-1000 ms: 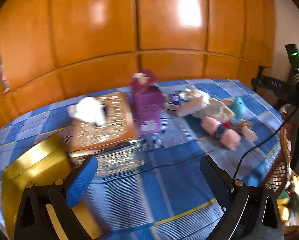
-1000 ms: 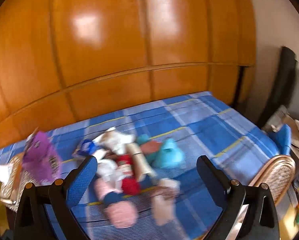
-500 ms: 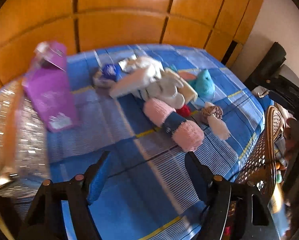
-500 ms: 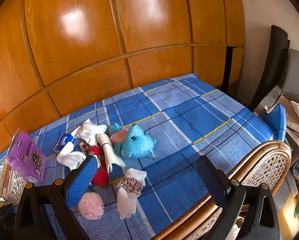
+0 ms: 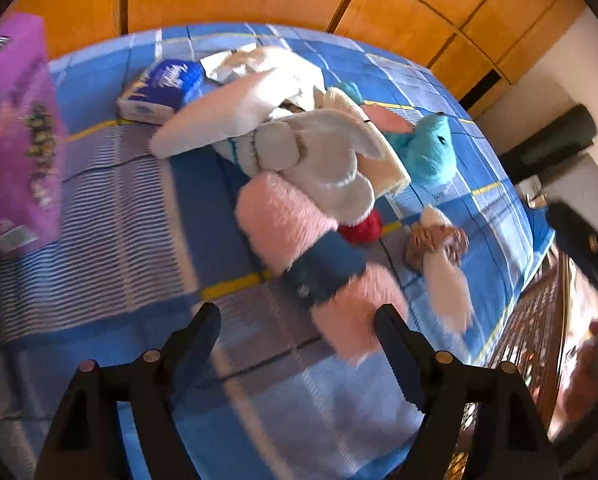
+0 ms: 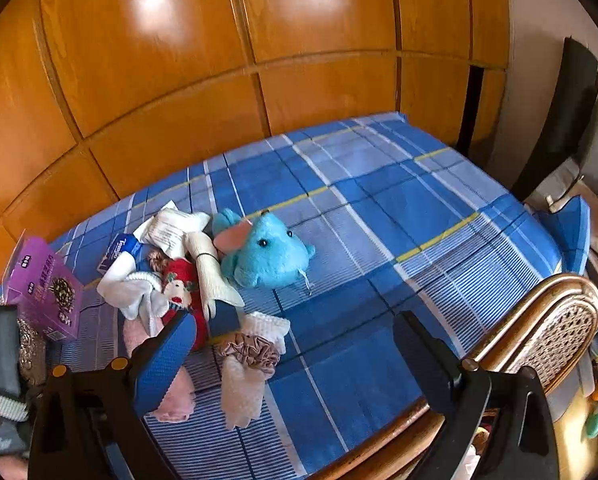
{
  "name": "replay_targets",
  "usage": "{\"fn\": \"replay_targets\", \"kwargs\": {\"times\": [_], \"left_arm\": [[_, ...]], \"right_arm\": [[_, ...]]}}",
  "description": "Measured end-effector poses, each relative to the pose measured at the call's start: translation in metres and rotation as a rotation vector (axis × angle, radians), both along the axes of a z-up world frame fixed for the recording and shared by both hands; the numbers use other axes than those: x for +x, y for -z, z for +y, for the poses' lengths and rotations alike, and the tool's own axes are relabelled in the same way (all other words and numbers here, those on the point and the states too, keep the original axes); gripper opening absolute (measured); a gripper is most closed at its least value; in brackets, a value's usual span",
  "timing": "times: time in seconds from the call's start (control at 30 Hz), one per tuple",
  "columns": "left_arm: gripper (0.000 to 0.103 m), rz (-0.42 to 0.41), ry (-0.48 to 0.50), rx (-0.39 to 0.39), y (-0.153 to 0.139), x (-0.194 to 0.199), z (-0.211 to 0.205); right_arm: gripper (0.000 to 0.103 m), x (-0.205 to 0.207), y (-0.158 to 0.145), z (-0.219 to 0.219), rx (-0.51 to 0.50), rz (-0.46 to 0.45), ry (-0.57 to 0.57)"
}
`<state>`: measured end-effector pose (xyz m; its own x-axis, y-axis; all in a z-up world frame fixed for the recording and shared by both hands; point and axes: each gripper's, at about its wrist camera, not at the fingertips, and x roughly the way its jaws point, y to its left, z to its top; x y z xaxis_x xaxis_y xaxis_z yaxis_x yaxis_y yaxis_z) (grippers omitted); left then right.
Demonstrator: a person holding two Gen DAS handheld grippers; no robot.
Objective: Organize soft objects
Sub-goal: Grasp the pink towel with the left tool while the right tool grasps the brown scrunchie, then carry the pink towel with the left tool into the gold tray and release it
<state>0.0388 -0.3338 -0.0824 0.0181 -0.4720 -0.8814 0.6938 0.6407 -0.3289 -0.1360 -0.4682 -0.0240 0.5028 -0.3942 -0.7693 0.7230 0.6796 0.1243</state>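
Note:
A pile of soft things lies on the blue plaid cloth (image 6: 379, 208). A pink fluffy roll with a dark blue band (image 5: 311, 256) lies just ahead of my left gripper (image 5: 299, 340), which is open and empty above the cloth. Behind the roll are white socks and cloths (image 5: 323, 152), a red plush (image 5: 361, 228) and a turquoise plush animal (image 5: 427, 148). The right wrist view shows the turquoise plush (image 6: 267, 256), a white sock with a brown scrunchie (image 6: 251, 356) and the red plush (image 6: 183, 284). My right gripper (image 6: 295, 360) is open and empty, held high above the pile.
A purple box (image 5: 11, 144) stands at the left, also in the right wrist view (image 6: 45, 288). A blue tissue pack (image 5: 163, 88) lies behind the pile. A wicker chair back (image 6: 547, 332) stands at the table's near right edge. Wooden wall panels (image 6: 259, 40) rise behind.
My left gripper has swung right from the boxes and closed in on the pink roll. My right gripper has pulled back and up, so the pile looks smaller and sharper.

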Motion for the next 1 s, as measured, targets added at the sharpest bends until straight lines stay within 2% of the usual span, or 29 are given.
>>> {"fn": "replay_targets", "kwargs": {"times": [0.07, 0.13, 0.23, 0.27, 0.3, 0.37, 0.5, 0.7, 0.77, 0.83, 0.9, 1.0], "left_arm": [[0.081, 0.029, -0.008, -0.009, 0.002, 0.002, -0.011], [0.082, 0.015, 0.018, 0.004, 0.002, 0.002, -0.026], [0.079, -0.011, 0.006, 0.019, 0.009, 0.002, -0.037], [0.073, -0.036, 0.007, 0.015, 0.009, 0.001, -0.038], [0.057, -0.073, 0.022, 0.01, 0.008, -0.002, -0.037], [0.052, -0.069, 0.052, -0.025, 0.007, -0.005, -0.029], [0.05, -0.072, 0.067, -0.056, 0.008, -0.007, -0.001], [0.051, -0.106, 0.084, -0.047, 0.004, -0.019, 0.036], [0.051, -0.113, 0.085, -0.049, 0.003, -0.023, 0.049], [0.05, -0.126, 0.087, -0.051, 0.003, -0.028, 0.056], [0.05, -0.151, 0.098, -0.055, -0.001, -0.035, 0.062], [0.049, -0.178, 0.114, -0.086, -0.015, -0.042, 0.069]], "right_arm": [[0.101, 0.002, 0.005, -0.005, 0.024, 0.02, -0.002], [0.099, 0.005, 0.009, -0.01, 0.059, 0.03, -0.009], [0.094, 0.015, 0.016, -0.016, 0.098, 0.058, -0.02], [0.093, 0.018, 0.018, -0.018, 0.108, 0.069, -0.023], [0.089, 0.022, 0.02, -0.019, 0.119, 0.086, -0.033], [0.085, 0.03, 0.023, -0.02, 0.135, 0.116, -0.058], [0.083, 0.053, 0.033, -0.016, 0.186, 0.217, -0.152], [0.077, 0.091, 0.06, 0.0, 0.18, 0.47, -0.277], [0.071, 0.101, 0.071, 0.004, 0.178, 0.557, -0.316], [0.045, 0.108, 0.082, 0.01, 0.178, 0.62, -0.374], [0.04, 0.112, 0.087, 0.016, 0.161, 0.663, -0.402], [0.038, 0.11, 0.085, 0.02, 0.132, 0.654, -0.398]]}}
